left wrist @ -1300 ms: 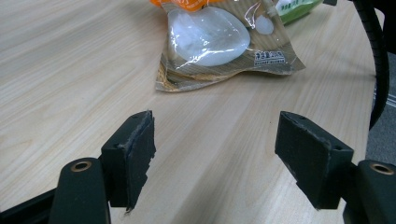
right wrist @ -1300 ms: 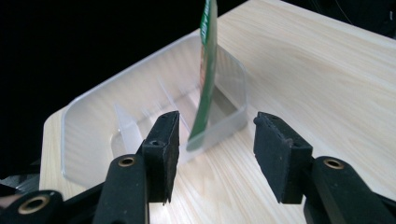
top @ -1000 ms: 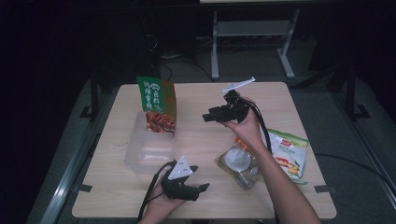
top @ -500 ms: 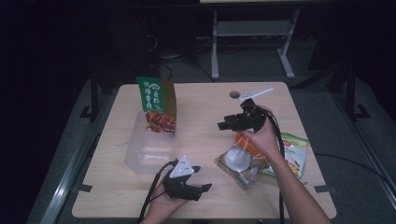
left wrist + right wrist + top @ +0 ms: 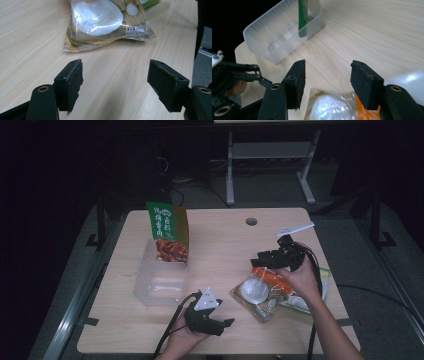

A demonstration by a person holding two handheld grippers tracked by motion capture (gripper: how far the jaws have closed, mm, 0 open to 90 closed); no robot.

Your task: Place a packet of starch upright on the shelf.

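Tools, two, one in each of my hands. Right tool (image 5: 267,261): right of centre in the high view, jaws spread with nothing between them, hovering over the upper edge of a clear food packet (image 5: 259,294). Its own view shows the jaws apart above that packet (image 5: 332,107), with an orange patch at lower right. Left tool (image 5: 218,325): low centre of the high view, near the front edge of the desk (image 5: 225,240), jaws likewise parted and empty; its own view has bare wood between them and the same packet (image 5: 100,22) lying flat at the top of the frame.

Packet: transparent, holding a white round item, printed label at one corner. It overlaps a green-edged packet (image 5: 324,280) at the right of the desk.

Plastic bin (image 5: 160,277): translucent, divided into compartments, left of centre in the high view. A green and red snack bag (image 5: 169,232) stands upright in its far end; the bin (image 5: 282,37) sits at upper left in the right tool's view.
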